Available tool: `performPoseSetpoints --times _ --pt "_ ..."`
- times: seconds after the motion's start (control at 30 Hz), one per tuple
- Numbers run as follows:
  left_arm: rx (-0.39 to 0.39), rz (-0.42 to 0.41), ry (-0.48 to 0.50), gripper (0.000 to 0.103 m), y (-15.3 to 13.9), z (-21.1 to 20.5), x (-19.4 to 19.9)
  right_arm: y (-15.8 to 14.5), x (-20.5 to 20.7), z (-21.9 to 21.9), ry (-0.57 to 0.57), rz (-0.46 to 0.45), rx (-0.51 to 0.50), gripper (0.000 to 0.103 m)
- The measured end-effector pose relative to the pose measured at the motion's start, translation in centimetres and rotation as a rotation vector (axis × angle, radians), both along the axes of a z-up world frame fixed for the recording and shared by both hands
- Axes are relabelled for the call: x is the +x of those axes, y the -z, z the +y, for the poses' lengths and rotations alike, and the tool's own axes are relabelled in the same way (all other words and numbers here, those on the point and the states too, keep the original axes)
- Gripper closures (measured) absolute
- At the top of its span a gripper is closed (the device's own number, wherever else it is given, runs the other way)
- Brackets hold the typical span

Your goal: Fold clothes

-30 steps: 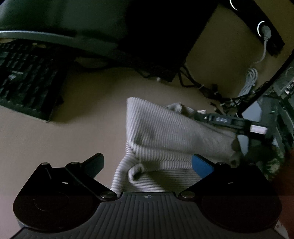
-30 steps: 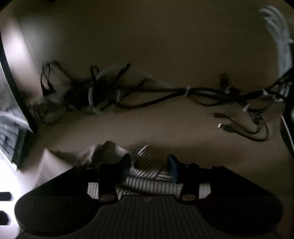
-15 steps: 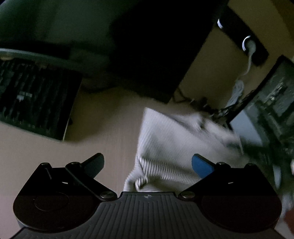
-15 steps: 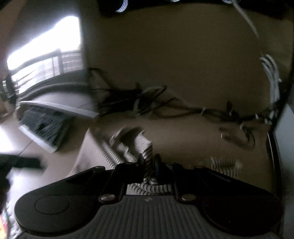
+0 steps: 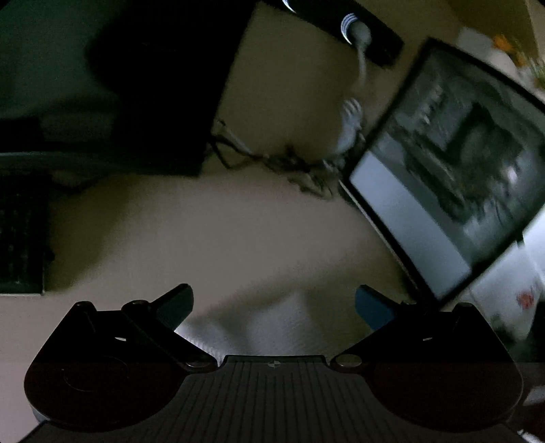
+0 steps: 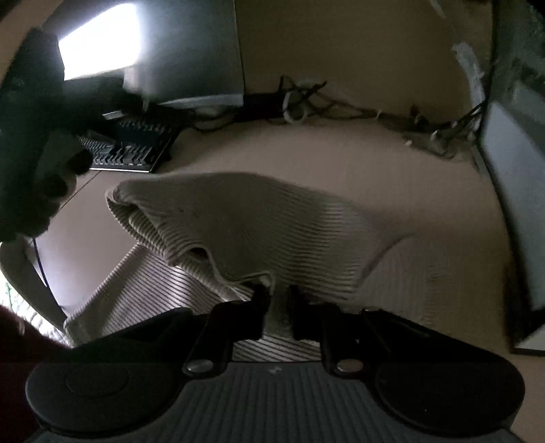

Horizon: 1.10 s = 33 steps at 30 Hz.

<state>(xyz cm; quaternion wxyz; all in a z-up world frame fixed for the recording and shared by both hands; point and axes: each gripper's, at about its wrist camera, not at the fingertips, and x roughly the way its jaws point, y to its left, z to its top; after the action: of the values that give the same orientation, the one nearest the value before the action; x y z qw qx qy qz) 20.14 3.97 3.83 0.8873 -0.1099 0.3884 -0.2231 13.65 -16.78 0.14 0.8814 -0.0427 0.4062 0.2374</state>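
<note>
A ribbed beige knit garment [image 6: 272,231] lies on the tan desk [image 6: 340,150], partly folded over itself, with a lower layer spread beneath. My right gripper [image 6: 277,300] is shut on the garment's near edge and cloth shows between its fingers. In the left wrist view only a blurred pale strip of the garment [image 5: 272,327] shows low down, between the wide-apart fingers of my left gripper [image 5: 274,303], which is open and holds nothing. The other handheld gripper [image 6: 30,119] appears dark at the far left of the right wrist view.
A black keyboard [image 6: 133,146] and a monitor [image 6: 163,61] stand at the back left. A tangle of cables [image 6: 340,105] runs along the wall. A second screen [image 5: 449,197] leans at the right. A wall socket with a white plug [image 5: 357,30] sits above.
My right gripper has shut on the garment's edge and drawn it back over itself. My left gripper has lifted away, so most of the cloth has dropped below its view.
</note>
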Motion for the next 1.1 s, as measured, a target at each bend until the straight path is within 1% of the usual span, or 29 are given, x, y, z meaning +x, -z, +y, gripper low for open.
performPoseSetpoints --times 0.03,0.07,0.1,0.13,0.2,0.27,0.3,0.33,0.37,0.4,0.47,0.5,0.53,0.6,0.67,0.7,0.73,0.77,0.83,0.9,0.97,1.0,1.03,1.07,1.1 --pt "0.020 0.011 0.019 0.000 0.4 -0.1 -0.4 -0.8 -0.2 -0.8 0.024 -0.017 0.009 0.074" --pt "0.041 0.025 0.037 0.000 0.9 -0.1 -0.8 -1.7 -0.4 -1.6 0.048 -0.035 0.019 0.073" --pt "0.066 0.045 0.054 0.000 1.6 -0.3 -1.2 -2.5 -0.5 -2.4 0.075 -0.055 0.031 0.069" --pt "0.089 0.068 0.071 0.000 2.3 -0.4 -1.5 -3.4 -0.5 -3.1 0.112 -0.082 0.050 0.061" --pt "0.127 0.122 0.102 0.000 3.8 -0.6 -2.1 -4.5 0.2 -4.0 0.169 -0.125 0.078 0.054" --pt "0.159 0.169 0.125 0.000 5.0 -0.7 -2.5 -4.4 1.2 -4.2 0.197 -0.136 0.089 0.054" --pt "0.173 0.179 0.126 0.000 5.3 -0.7 -2.6 -3.9 1.6 -4.1 0.202 -0.128 0.083 0.052" --pt "0.180 0.186 0.124 0.000 5.4 -0.5 -2.7 -2.9 2.0 -3.8 0.198 -0.106 0.054 0.050" --pt "0.167 0.188 0.116 0.000 5.2 -0.1 -2.7 -1.8 2.4 -3.5 0.194 -0.084 0.025 0.049" --pt "0.136 0.190 0.101 0.000 4.8 0.5 -2.7 -0.7 2.7 -3.2 0.191 -0.062 -0.003 0.049" --pt "0.050 0.198 0.053 0.000 3.5 1.8 -2.3 1.6 3.0 -3.0 0.192 -0.020 -0.083 0.048" --pt "0.009 0.205 0.030 0.000 3.0 2.4 -1.9 2.6 2.9 -3.2 0.198 0.002 -0.119 0.041" --pt "-0.032 0.214 0.008 0.000 2.6 2.8 -1.6 3.2 2.8 -3.9 0.214 0.026 -0.114 0.036" --pt "-0.092 0.242 -0.019 0.000 2.4 3.2 -1.0 3.6 2.7 -5.5 0.253 0.070 -0.044 0.035" --pt "-0.128 0.289 -0.029 0.000 2.9 2.7 -0.2 2.7 2.8 -6.3 0.281 0.067 0.009 0.034" --pt "-0.137 0.311 -0.033 0.000 3.3 2.3 0.1 2.1 2.9 -6.6 0.293 0.057 0.031 0.033" --pt "-0.130 0.330 -0.036 0.000 3.7 1.7 0.3 1.5 2.9 -6.8 0.304 0.046 0.058 0.029" --pt "-0.124 0.346 -0.038 0.000 4.1 1.2 0.6 0.8 3.1 -7.1 0.310 0.039 0.101 0.027" --pt "-0.126 0.374 -0.047 0.000 5.0 0.4 1.2 -0.1 3.6 -7.4 0.311 0.042 0.176 0.020" --pt "-0.148 0.408 -0.062 0.001 5.8 0.0 1.8 0.5 4.7 -7.0 0.290 0.053 0.169 0.016" --pt "-0.171 0.428 -0.069 0.004 6.2 -0.1 2.1 1.0 5.7 -6.6 0.268 0.063 0.162 0.016" --pt "-0.171 0.432 -0.073 0.010 6.3 -0.2 2.3 1.3 6.2 -6.4 0.258 0.069 0.159 0.017" --pt "-0.162 0.437 -0.080 0.020 6.6 -0.3 2.5 1.5 6.7 -6.2 0.247 0.074 0.155 0.022" --pt "-0.157 0.440 -0.088 0.025 6.8 -0.4 2.8 1.8 7.2 -6.0 0.236 0.079 0.152 0.028" --pt "-0.160 0.441 -0.097 0.036 6.9 -0.3 3.1 2.1 7.7 -5.8 0.226 0.084 0.149 0.039"
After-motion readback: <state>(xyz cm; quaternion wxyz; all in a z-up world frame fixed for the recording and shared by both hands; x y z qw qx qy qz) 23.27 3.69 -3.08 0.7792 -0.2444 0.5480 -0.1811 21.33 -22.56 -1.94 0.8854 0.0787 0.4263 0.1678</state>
